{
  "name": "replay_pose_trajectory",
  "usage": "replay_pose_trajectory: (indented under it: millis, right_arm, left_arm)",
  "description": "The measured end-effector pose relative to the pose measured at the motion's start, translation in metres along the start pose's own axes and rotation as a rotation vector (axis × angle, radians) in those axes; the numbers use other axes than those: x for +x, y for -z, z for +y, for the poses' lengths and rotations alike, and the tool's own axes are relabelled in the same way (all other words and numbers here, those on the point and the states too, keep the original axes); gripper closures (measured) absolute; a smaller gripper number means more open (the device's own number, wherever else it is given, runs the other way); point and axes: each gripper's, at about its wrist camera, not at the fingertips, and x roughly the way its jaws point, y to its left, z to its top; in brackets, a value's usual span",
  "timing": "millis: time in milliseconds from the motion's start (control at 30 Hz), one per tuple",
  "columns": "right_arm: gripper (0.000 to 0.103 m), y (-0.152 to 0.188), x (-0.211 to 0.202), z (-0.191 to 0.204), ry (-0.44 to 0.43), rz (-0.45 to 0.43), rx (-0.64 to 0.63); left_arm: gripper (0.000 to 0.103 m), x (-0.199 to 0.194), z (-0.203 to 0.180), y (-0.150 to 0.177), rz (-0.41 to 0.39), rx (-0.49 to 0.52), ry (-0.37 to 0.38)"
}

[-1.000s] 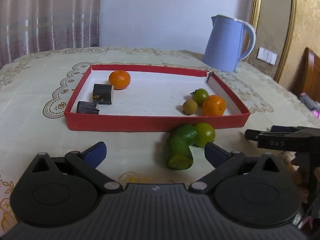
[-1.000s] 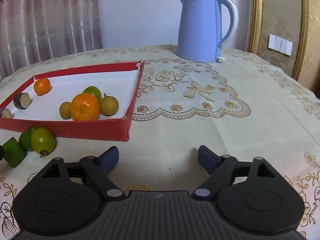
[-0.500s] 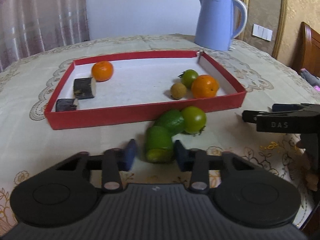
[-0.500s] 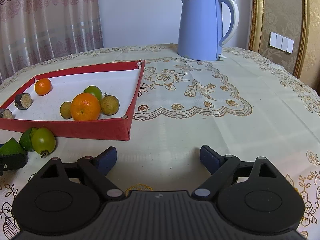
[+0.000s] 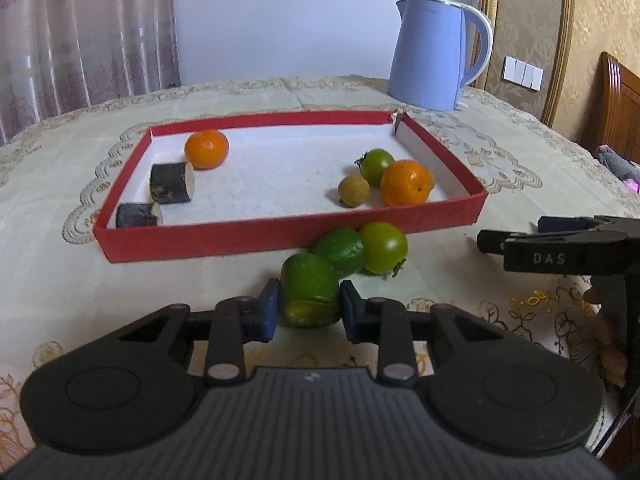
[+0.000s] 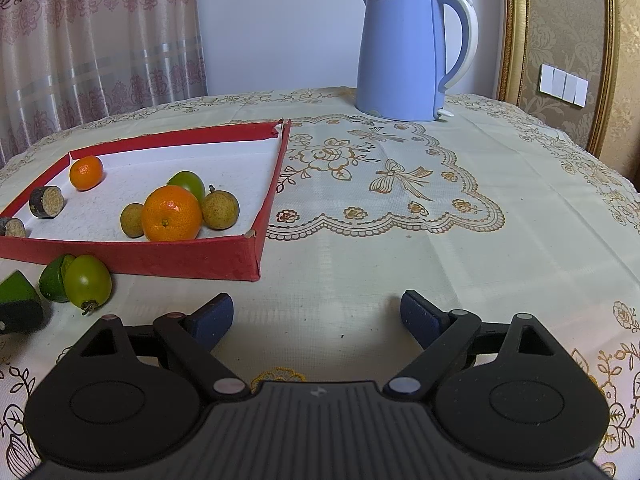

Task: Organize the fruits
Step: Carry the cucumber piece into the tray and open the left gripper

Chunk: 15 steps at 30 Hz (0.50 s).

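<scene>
My left gripper [image 5: 308, 307] is shut on a green cucumber piece [image 5: 310, 290] lying on the tablecloth just before the red tray [image 5: 288, 236]. Beside it lie a second green piece [image 5: 339, 250] and a green tomato [image 5: 383, 247]. Inside the tray are two oranges [image 5: 207, 149] [image 5: 405, 182], a green tomato [image 5: 376, 161], a longan [image 5: 353, 190] and two dark sugarcane pieces [image 5: 172, 182]. My right gripper [image 6: 316, 316] stands open over bare cloth, right of the tray [image 6: 200, 258], with nothing between its fingers. It also shows at the right edge of the left wrist view.
A blue electric kettle [image 6: 404, 52] stands at the back of the table, beyond the tray. The embroidered tablecloth [image 6: 400, 184] covers the whole table. Curtains hang behind on the left; a wooden chair [image 5: 618, 96] stands at the far right.
My left gripper has shut from wide open onto the near cucumber piece. The view has shifted slightly toward the tray. The right gripper has stayed put.
</scene>
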Motion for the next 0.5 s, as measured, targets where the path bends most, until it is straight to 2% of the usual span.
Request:
replay_pose_trajectory:
  millis: [300, 500]
  right_arm:
    - [0.012, 0.000, 0.000, 0.000, 0.000, 0.000, 0.000]
    - [0.012, 0.000, 0.000, 0.000, 0.000, 0.000, 0.000]
  left_arm:
    - [0.075, -0.016, 0.012, -0.032, -0.091, 0.020, -0.057]
    - [0.075, 0.003, 0.025, -0.054, -0.098, 0.009, -0.098]
